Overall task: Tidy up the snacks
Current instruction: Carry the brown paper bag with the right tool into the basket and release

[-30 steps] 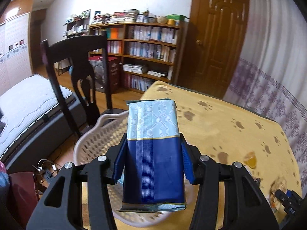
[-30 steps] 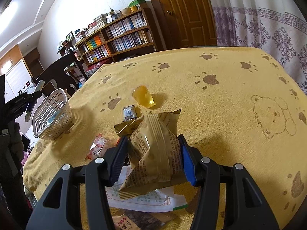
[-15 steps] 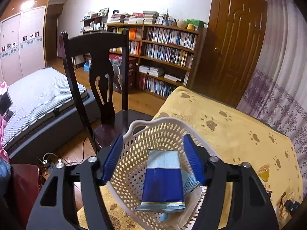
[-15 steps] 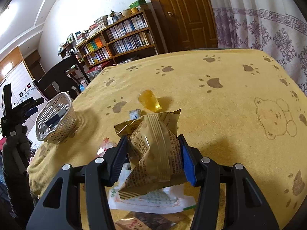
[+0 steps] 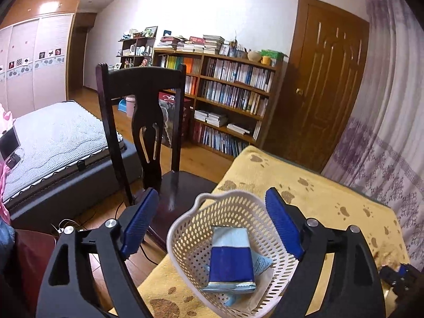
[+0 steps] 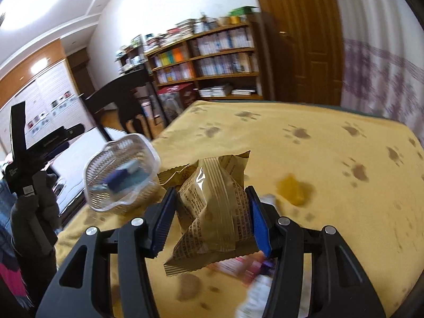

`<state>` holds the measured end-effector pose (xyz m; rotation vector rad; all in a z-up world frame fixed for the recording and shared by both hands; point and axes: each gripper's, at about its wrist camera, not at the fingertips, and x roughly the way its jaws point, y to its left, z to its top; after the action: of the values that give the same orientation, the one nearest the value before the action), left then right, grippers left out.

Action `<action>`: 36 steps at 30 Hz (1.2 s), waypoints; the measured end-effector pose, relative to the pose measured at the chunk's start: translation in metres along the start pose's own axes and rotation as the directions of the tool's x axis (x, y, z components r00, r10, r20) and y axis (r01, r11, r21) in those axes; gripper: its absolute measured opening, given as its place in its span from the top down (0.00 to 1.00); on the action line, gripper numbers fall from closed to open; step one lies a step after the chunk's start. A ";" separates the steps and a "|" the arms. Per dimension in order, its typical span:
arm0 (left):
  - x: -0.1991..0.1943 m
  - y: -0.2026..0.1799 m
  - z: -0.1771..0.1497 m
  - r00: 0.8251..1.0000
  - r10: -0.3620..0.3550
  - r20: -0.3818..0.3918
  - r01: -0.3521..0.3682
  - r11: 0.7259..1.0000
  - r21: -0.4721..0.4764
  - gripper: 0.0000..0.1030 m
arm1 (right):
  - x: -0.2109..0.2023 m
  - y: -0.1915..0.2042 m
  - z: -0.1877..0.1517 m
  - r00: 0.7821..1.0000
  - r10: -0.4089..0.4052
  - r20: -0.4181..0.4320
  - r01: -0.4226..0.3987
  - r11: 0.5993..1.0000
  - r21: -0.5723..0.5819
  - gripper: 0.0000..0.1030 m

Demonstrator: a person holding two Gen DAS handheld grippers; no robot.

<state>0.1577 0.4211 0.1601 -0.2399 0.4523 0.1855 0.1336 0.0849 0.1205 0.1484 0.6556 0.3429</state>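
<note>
Yellow tablecloth (image 6: 331, 185); right tongs (image 6: 212, 221) around brown packet (image 6: 212, 212).

text: none legible | brown snack packet (image 6: 212, 206): print blurred

Basket (image 6: 122, 177) motion-blurred; packets (image 6: 254, 273) under right tool smeared, unreadable

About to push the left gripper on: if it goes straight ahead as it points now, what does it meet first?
Probably the white basket, its rim between the open left gripper fingers, blue packet inside; depth unclear.
</note>
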 end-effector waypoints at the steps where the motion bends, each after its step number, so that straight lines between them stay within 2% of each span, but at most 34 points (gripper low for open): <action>1: -0.003 0.002 0.001 1.000 0.001 0.007 0.000 1.000 -0.007 0.15 | 0.008 0.013 0.006 1.000 0.017 -0.006 -0.018 1.000 -0.018 0.48; 6: -0.018 0.013 0.009 0.999 0.019 0.049 -0.018 1.000 -0.013 0.11 | 0.037 0.056 0.022 0.996 0.080 -0.048 -0.083 0.995 -0.061 0.48; 10: -0.024 0.021 0.014 0.994 0.066 0.083 -0.065 0.998 -0.014 0.09 | 0.061 0.096 0.032 0.990 0.112 -0.087 -0.121 0.987 -0.106 0.48; 21: -0.027 0.046 0.023 0.993 0.074 0.089 -0.067 0.995 -0.080 0.09 | 0.111 0.174 0.056 0.975 0.164 -0.149 -0.187 0.970 -0.156 0.47; 25: -0.027 0.047 0.023 0.994 0.071 0.088 -0.064 0.995 -0.077 0.09 | 0.120 0.174 0.066 0.968 0.205 -0.141 -0.219 0.971 -0.092 0.40; 36: -0.027 0.045 0.023 0.994 0.062 0.093 -0.056 0.996 -0.063 0.09 | 0.111 0.143 0.062 0.974 0.181 -0.134 -0.189 0.981 -0.046 0.40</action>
<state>0.1325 0.4669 0.1842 -0.2762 0.3595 0.2678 0.2161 0.2568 0.1402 0.1322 0.7609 0.5543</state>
